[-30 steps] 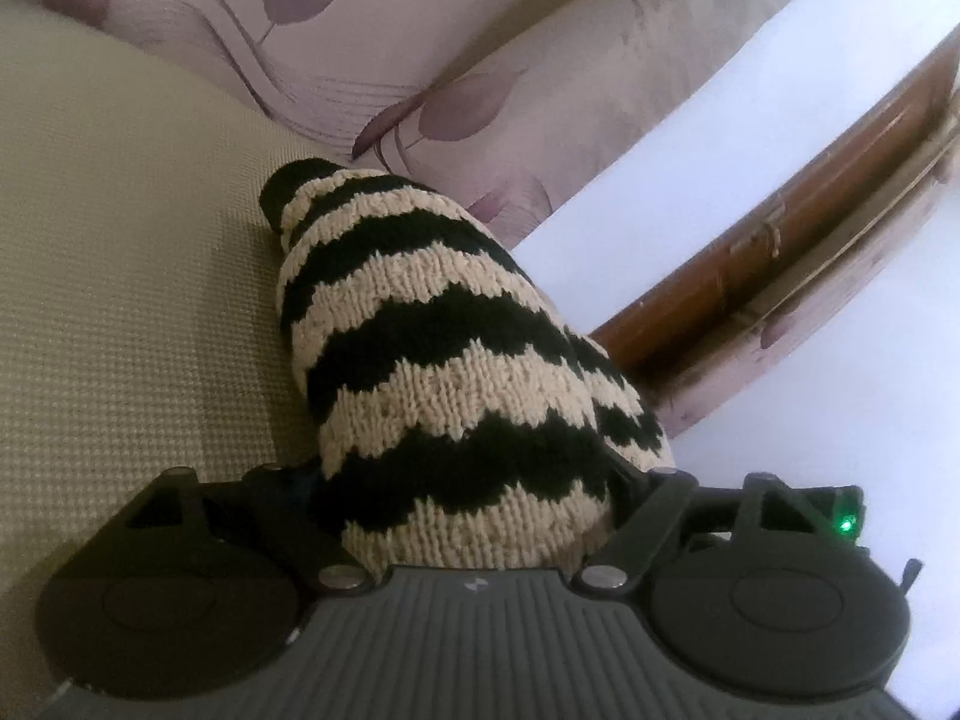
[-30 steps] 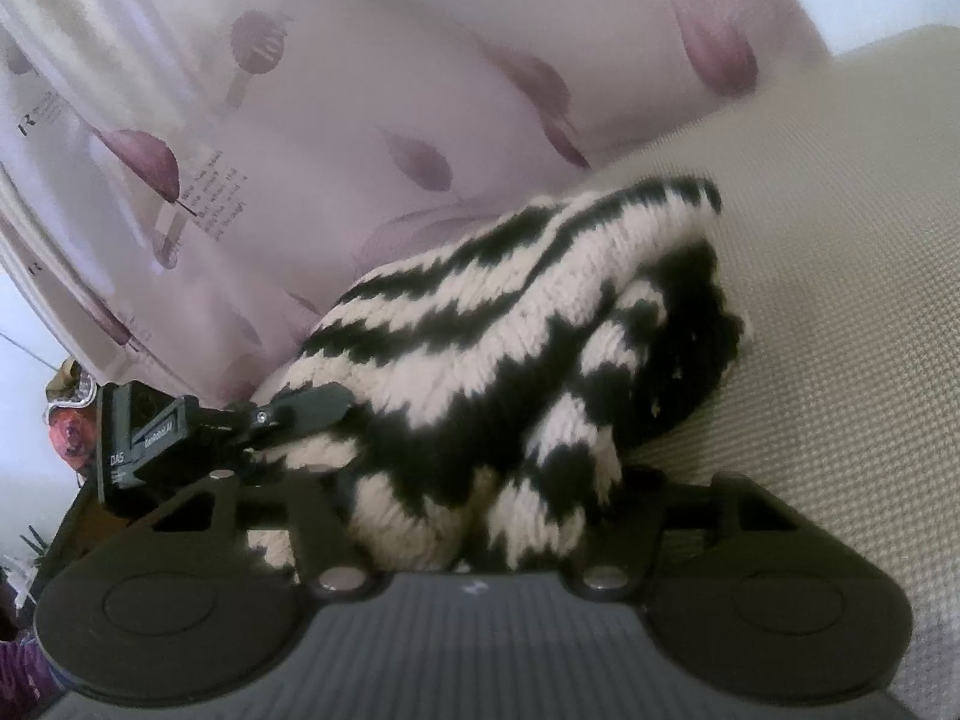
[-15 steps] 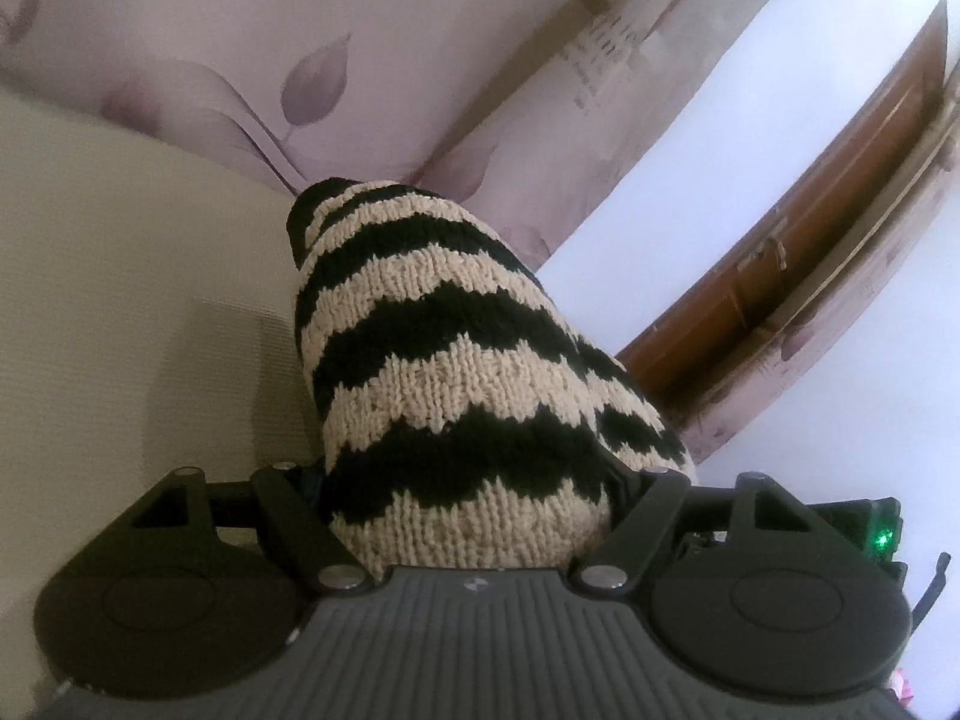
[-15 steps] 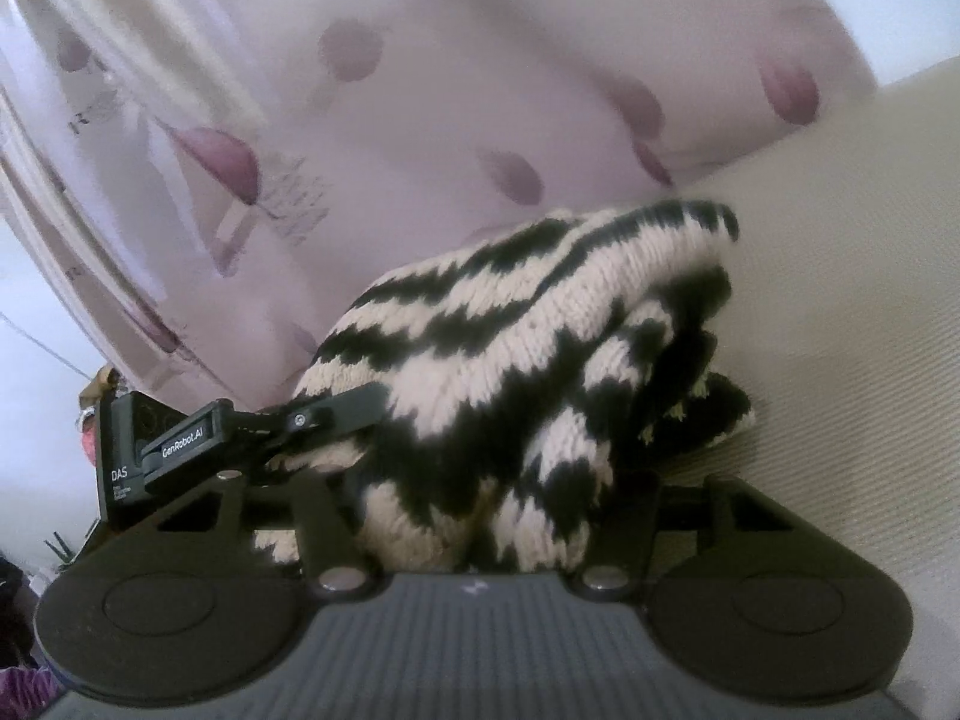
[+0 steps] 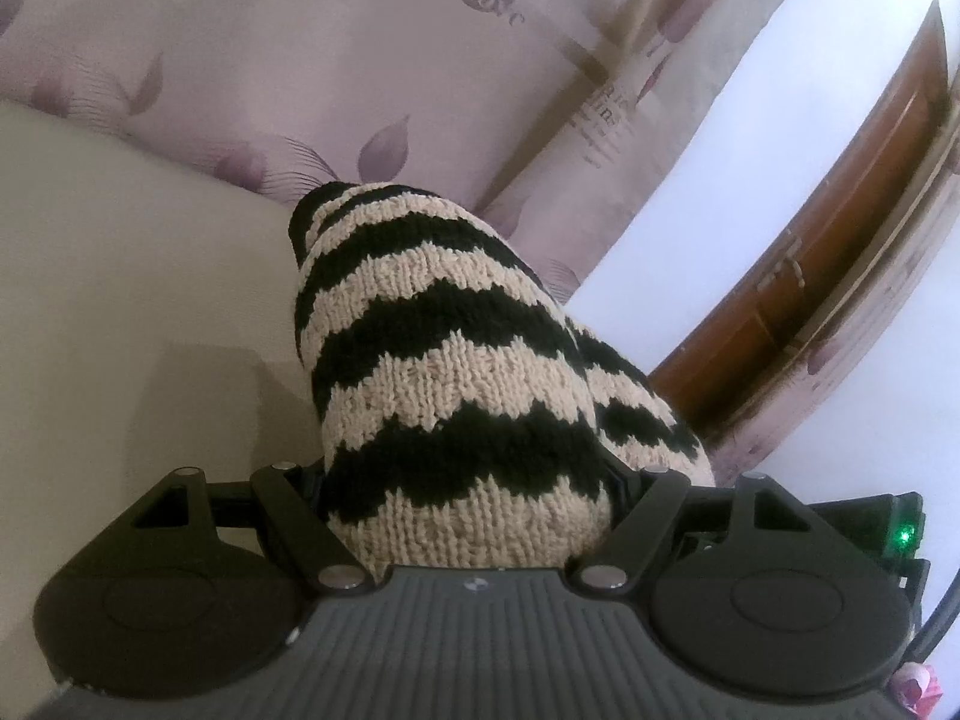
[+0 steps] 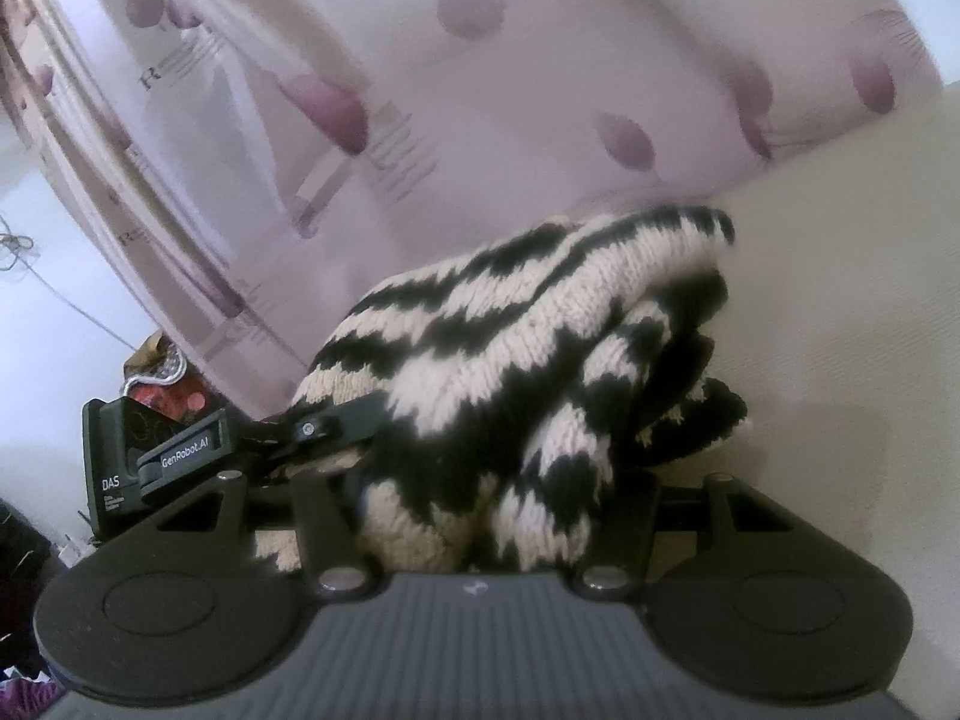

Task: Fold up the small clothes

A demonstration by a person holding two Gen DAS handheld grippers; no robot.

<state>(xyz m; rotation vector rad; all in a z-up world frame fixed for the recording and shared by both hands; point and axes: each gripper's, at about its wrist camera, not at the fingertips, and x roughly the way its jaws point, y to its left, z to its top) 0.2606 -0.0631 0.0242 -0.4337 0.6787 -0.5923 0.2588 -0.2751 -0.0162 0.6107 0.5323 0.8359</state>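
A small black-and-beige zigzag knitted garment (image 5: 444, 372) fills the space between my left gripper's (image 5: 468, 498) jaws; the fingertips are hidden under the knit. In the right wrist view the same garment (image 6: 516, 360) is bunched and doubled over, held between my right gripper's (image 6: 480, 516) jaws, with a loose edge hanging at the right. The left gripper's body (image 6: 180, 450) shows at the garment's left side there. The garment is lifted above the beige surface (image 5: 132, 312).
A pink curtain with purple leaf print (image 5: 360, 72) hangs behind the beige surface (image 6: 840, 312). A brown wooden frame (image 5: 840, 228) and white wall lie at the right in the left wrist view. Clutter (image 6: 156, 372) sits low left in the right wrist view.
Both grippers have risen with the garment; more curtain shows and the beige surface has dropped lower. The garment's lower edge now hangs free at the right.
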